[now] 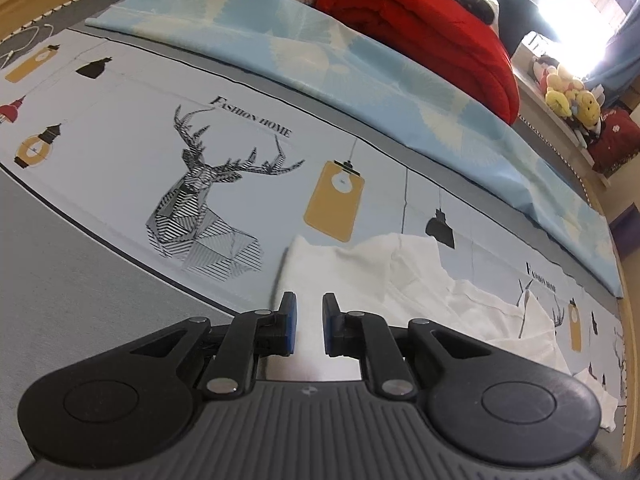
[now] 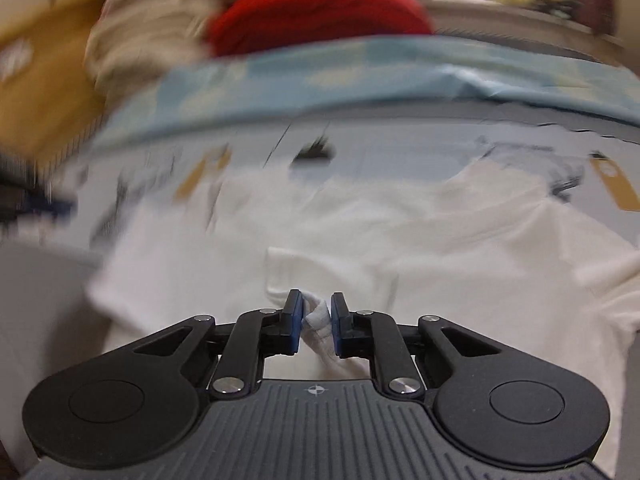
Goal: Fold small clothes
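Right wrist: right gripper [image 2: 316, 316] clamped on a bunched shirt [image 2: 400, 232] edge. Left gripper [image 1: 308, 320] slightly apart, nothing pinched. Shirt rumpled, folding barely begun.

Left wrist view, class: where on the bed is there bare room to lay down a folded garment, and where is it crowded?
Free: the grey band of the bedsheet left of the deer print, and the printed stretch between that deer and the white garment. Crowded: the far edge, where the red blanket and light blue sheet lie.
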{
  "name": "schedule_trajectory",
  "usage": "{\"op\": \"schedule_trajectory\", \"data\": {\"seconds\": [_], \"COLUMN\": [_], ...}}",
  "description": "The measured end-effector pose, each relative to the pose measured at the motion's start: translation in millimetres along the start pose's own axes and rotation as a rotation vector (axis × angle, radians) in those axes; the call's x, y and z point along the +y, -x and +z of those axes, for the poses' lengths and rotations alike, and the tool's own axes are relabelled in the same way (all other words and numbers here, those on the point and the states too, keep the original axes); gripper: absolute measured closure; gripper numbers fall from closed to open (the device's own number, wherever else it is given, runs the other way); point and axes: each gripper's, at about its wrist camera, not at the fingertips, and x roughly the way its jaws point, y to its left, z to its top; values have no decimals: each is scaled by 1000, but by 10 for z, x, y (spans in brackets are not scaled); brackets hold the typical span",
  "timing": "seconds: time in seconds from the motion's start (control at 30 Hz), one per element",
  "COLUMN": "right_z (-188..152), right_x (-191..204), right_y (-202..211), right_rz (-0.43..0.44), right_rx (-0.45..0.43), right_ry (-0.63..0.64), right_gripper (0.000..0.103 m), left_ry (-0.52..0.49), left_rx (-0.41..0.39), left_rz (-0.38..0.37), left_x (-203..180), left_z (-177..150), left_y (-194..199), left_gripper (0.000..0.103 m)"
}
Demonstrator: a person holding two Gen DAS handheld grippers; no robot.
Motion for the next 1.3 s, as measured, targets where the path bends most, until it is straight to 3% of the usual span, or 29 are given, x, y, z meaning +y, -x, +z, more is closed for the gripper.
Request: {"op": "schedule_trajectory", "data": {"seconds": [0.13,0.17,0.27,0.33,0.43,0.53,0.57,0.6,0.67,0.73,0.83,0.97,1.03,1.07,1.13,1.2,1.3], "right_z": [191,199,149,84,42,39,13,-4,-74,-176,-252,-251,-181,-147,-72,97,392], "right_x": [-700,-935,-1439,-1694,-1830,-1834,-1848,-1828,-1765,-1766,-1724,-1680,-1643,-1615,-1552,-1417,-1147], "right_y": [359,438,526,541,519,330,278,184,-24,-141,-177,-212,-277,-271,-276,-155,280], "right_rz": [-75,-113,-265,-279,-270,-103,-49,-14,-18,-9,0,16,2,-4,-14,-17,32], "right_rx": [-229,-280,-322,-312,-282,-157,-101,-46,85,146,156,149,142,136,102,26,-183], "right_ry": [-276,-375,-556,-642,-670,-690,-697,-700,-712,-779,-861,-898,-881,-859,-808,-700,-490], "right_gripper": [93,101,103,103,103,99,91,72,54,54,54,54,72,87,92,93,93], "left_ry": [-19,-25,-50,-66,-72,-71,-70,-71,-78,-86,-84,-87,-87,-87,-85,-81,-76], "left_rx": [8,11,27,37,48,50,50,52,51,50,51,48,48,48,48,43,38], "left_rz": [-6,-7,-12,-11,-2,12,16,20,21,27,31,33,36,38,40,40,39], "left_x": [-148,-184,-303,-358,-417,-448,-457,-466,-487,-499,-485,-471,-464,-458,-448,-430,-412], "left_z": [-46,-59,-100,-125,-146,-153,-158,-163,-171,-181,-173,-153,-146,-141,-129,-106,-82], "left_y": [-51,-66,-125,-172,-235,-274,-280,-287,-292,-296,-305,-305,-307,-310,-306,-294,-281], "left_gripper": [90,90,90,90,90,90,90,89,87,87,87,87,87,87,87,87,87]}}
